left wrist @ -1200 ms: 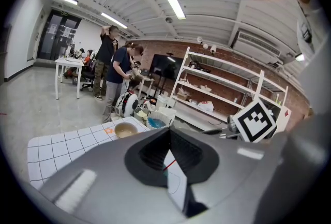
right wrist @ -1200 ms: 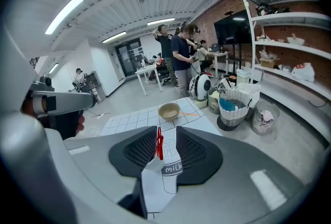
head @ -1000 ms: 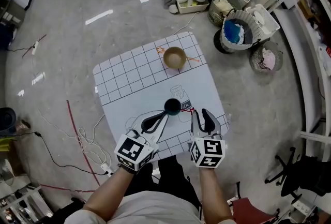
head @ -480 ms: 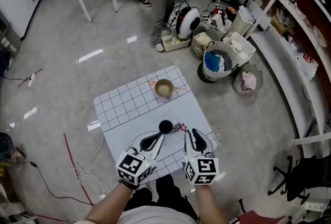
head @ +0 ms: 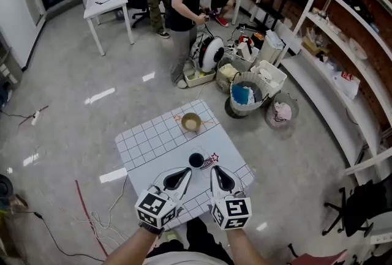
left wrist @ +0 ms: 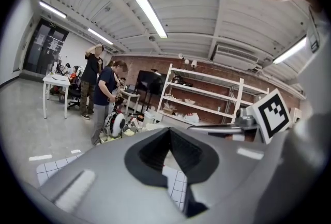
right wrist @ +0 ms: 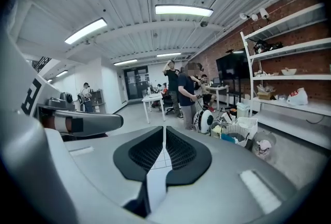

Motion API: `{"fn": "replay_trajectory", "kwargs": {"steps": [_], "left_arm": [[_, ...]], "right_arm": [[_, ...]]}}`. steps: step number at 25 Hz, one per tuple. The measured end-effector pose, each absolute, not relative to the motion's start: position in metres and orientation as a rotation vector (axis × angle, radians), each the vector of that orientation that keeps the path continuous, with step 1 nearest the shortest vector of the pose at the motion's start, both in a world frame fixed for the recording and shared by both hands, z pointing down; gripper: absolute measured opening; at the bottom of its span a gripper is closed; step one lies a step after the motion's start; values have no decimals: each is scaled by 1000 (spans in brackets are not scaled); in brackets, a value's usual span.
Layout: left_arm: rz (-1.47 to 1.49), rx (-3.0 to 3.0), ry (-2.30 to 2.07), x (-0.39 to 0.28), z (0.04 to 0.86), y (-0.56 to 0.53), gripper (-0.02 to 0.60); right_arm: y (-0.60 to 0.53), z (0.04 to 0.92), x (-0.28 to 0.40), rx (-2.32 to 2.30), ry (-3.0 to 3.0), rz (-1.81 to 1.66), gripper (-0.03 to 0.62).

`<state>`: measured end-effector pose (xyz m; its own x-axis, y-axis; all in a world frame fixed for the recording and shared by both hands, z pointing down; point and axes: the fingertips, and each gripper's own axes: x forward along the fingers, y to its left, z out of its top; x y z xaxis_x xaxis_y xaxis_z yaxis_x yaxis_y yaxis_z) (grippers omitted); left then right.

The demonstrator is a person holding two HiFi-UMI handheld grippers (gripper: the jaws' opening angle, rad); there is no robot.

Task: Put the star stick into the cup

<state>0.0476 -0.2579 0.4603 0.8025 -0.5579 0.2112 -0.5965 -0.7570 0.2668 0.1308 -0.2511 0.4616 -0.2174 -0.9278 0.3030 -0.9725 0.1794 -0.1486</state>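
A small black cup [head: 196, 160] stands on the white grid mat [head: 153, 135] near its front edge. The star stick [head: 212, 160], thin with a red star at its end, lies flat on the mat just right of the cup. My left gripper [head: 184, 171] hovers shut just in front of the cup, with nothing between its jaws. My right gripper [head: 215, 169] is level with it, a little nearer than the stick, also shut and not holding anything. Both gripper views look up at the room and ceiling. The left gripper [left wrist: 168, 132] and the right gripper [right wrist: 164, 130] show pads pressed together.
A tan bowl [head: 191, 122] sits at the mat's far edge. Beyond the table stand a person [head: 184, 7], a white round device [head: 212, 52], baskets and bins [head: 248, 89], and a white table [head: 107, 3]. Shelving [head: 343, 31] lines the right wall. Cables [head: 92, 215] trail on the floor at left.
The head view has lifted, so the table looks smaller and more of the room shows. Both grippers have drawn back from the cup and closer together. Cup and star stick stay on the mat.
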Motion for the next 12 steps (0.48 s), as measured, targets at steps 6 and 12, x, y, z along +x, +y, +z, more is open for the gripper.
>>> {"fn": "replay_trajectory", "kwargs": {"steps": [6, 12], "left_arm": [[134, 2690, -880, 27, 436, -236, 6], [86, 2701, -886, 3, 404, -215, 5]], "right_arm": [[-226, 437, 103, 1863, -2337, 412, 12], [-210, 406, 74, 1852, -2389, 360, 12]]}}
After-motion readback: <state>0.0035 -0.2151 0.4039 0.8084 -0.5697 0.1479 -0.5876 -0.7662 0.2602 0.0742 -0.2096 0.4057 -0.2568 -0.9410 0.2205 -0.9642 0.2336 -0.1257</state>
